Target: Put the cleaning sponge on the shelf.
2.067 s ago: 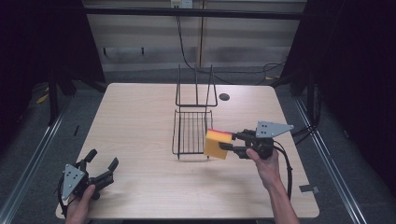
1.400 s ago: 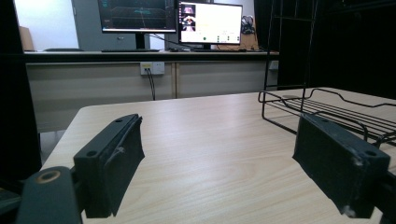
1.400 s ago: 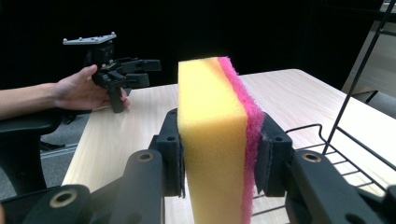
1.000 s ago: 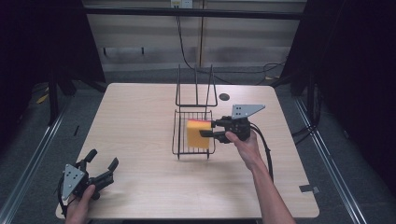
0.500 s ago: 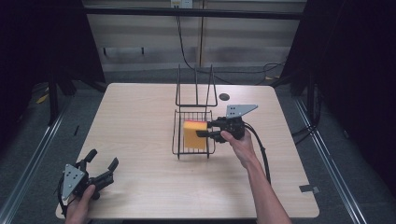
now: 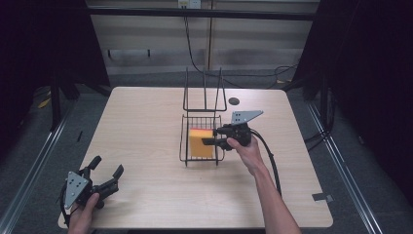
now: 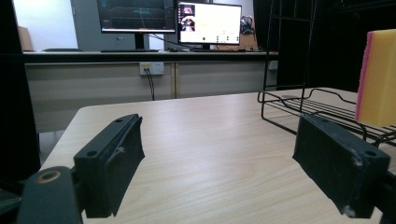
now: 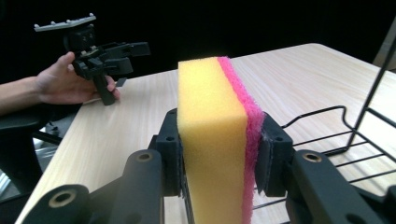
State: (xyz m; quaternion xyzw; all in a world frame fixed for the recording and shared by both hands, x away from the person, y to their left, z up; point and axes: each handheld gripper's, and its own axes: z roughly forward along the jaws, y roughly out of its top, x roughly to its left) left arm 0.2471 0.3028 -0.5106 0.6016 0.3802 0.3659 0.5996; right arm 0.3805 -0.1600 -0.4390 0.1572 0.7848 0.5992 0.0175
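A yellow sponge (image 6: pixel 200 142) with a pink scouring face stands on edge inside the tray of a black wire rack (image 6: pixel 184 146) at the table's middle. My right gripper (image 6: pixel 210 140) reaches in from the rack's right side and is shut on the sponge (image 8: pixel 215 140), one pad on each broad face. Whether the sponge rests on the rack wires (image 8: pixel 345 140) I cannot tell. My left gripper (image 6: pixel 107 166) is held low over the table's near left corner, open with nothing between its fingers. In the left gripper view, the sponge (image 7: pixel 379 79) and rack (image 7: pixel 299 100) lie ahead to the right.
The rack's tall wire back (image 6: pixel 204 92) rises behind the tray. A dark round grommet (image 6: pixel 234 101) sits in the light wood table (image 6: pixel 141 122) beyond it. A cable (image 6: pixel 270 161) trails from my right gripper. A tape strip (image 6: pixel 322 197) lies near the front right corner.
My right gripper has carried the sponge leftward from beside the rack's right edge into the tray and lowered it slightly. The left gripper has stayed still.
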